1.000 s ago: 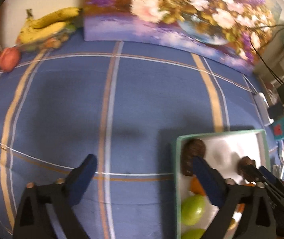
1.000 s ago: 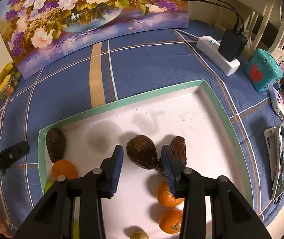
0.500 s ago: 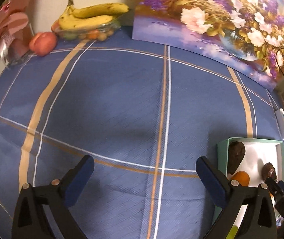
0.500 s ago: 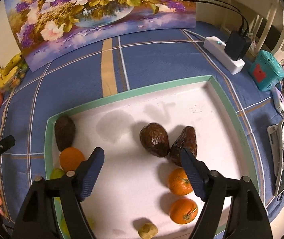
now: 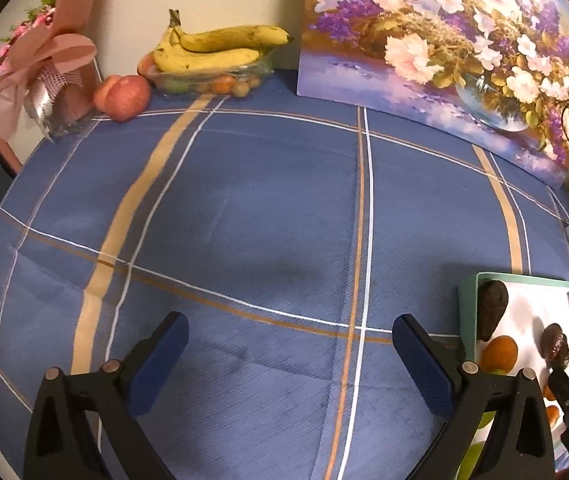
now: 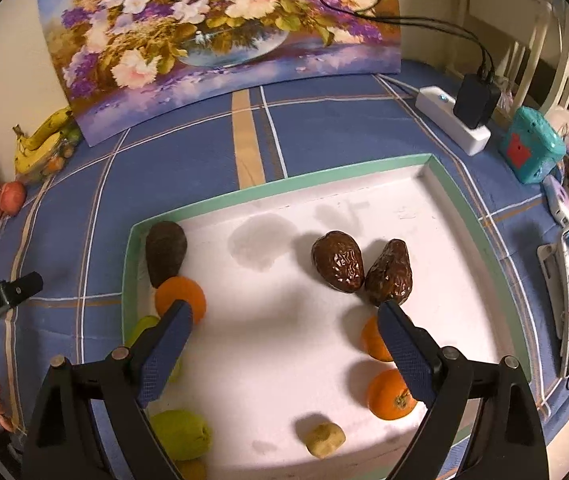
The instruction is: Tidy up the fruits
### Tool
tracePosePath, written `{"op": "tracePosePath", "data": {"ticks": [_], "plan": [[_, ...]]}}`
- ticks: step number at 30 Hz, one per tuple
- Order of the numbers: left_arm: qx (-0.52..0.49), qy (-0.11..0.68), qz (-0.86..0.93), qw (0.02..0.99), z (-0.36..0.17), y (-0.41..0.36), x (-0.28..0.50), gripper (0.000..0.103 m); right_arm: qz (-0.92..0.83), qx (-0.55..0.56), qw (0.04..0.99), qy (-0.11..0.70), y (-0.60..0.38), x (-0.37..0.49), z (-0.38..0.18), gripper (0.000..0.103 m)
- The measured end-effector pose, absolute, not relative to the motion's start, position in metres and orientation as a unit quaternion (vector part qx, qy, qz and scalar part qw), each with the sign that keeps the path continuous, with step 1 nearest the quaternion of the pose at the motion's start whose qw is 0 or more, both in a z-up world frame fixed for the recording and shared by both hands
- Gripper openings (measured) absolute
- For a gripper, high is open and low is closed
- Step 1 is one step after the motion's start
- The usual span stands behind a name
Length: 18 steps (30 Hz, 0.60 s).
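Right gripper (image 6: 284, 354): black frame, blue pads; jaws opening, wide apart, nothing between them; hovers over the tray floor.
Left gripper (image 5: 290, 354): same build; jaws wide apart and empty, above bare blue cloth left of the tray.
Shallow white tray with mint-green rim (image 6: 284, 184): lies on the cloth and holds all the sorted fruit.
Dark brown wrinkled avocados: three. One (image 6: 165, 252) in the tray's far left corner; two (image 6: 338, 262) touching each other right of centre.
Round oranges: three clearly seen. One (image 6: 180, 300) touching the corner avocado; two (image 6: 390, 396) in a row near the right jaw, just below the avocado pair. A fourth orange shape at the bottom edge is partly hidden.
Green apples: two. One (image 6: 182, 434) at the near left; another mostly hidden behind the left pad.
Small yellowish lumpy fruit (image 6: 324, 438): one, near edge, apart from the rest.
Blue plaid tablecloth (image 5: 244, 220): covers the table.
Yellow bananas (image 5: 212, 50): one bunch on a clear dish of small fruit, far edge.
Red-orange peach (image 5: 122, 96): one, beside that dish.
Flower painting (image 6: 220, 28): one, propped against the wall.
White power strip (image 6: 450, 118): one, with a black adapter plugged in.
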<state>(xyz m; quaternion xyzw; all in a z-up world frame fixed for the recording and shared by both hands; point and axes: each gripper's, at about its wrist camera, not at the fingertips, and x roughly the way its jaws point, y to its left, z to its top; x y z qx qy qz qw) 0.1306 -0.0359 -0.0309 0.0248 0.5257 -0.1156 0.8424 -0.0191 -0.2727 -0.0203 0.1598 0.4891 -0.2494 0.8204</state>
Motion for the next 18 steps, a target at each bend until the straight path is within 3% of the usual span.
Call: {"op": "tracePosePath", "data": {"ticks": [18], "plan": [[0.098, 0.480, -0.129, 0.862, -0.007, -0.048, 0.069, 0.103, -0.242, 0.137, 0.825, 0.493, -0.240, -0.052, -0.012, 0.094]]}}
